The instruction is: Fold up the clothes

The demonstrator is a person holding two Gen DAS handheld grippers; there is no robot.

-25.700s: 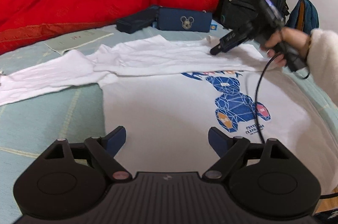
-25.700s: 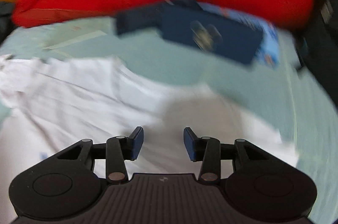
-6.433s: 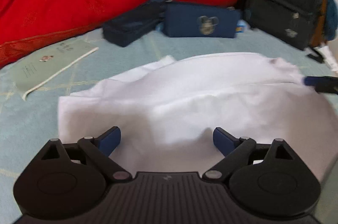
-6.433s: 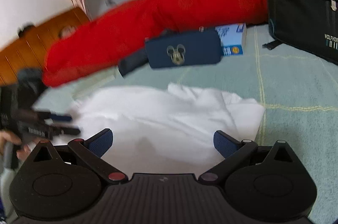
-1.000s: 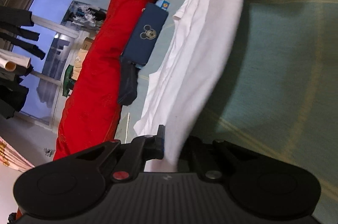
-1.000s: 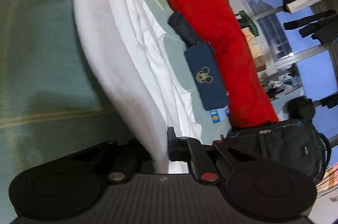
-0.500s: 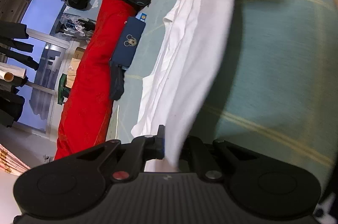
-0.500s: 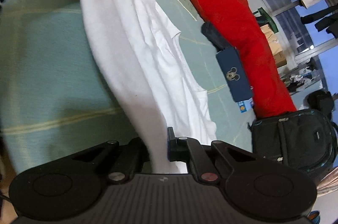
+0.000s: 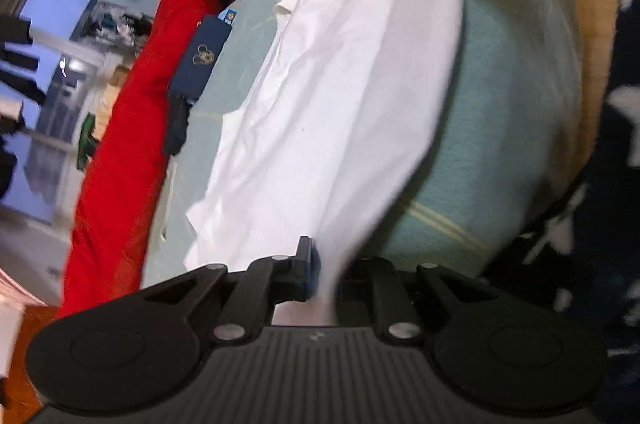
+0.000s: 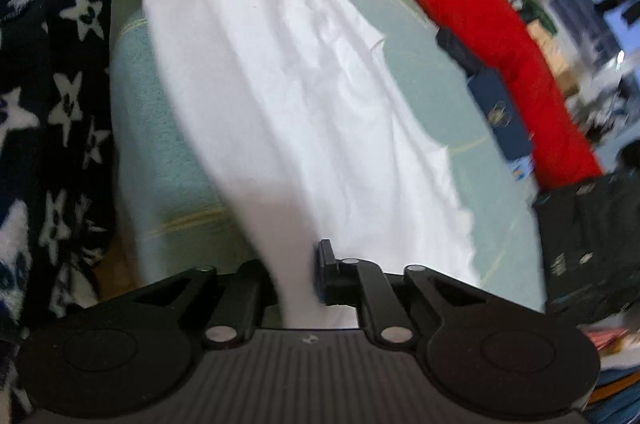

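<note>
Pale green bed [image 9: 520,128] under a white shirt [image 9: 344,96], beside a red quilt [image 9: 132,128]. Left gripper [image 9: 326,270] and right gripper [image 10: 298,274] at opposite shirt ends, jaws narrow and opening, cloth between.

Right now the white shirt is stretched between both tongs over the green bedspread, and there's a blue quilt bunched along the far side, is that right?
Not quite. The quilt is red, not blue, as the left wrist view shows. The rest holds: the white shirt runs between the left tongs and the right tongs over the green bedspread.
</note>
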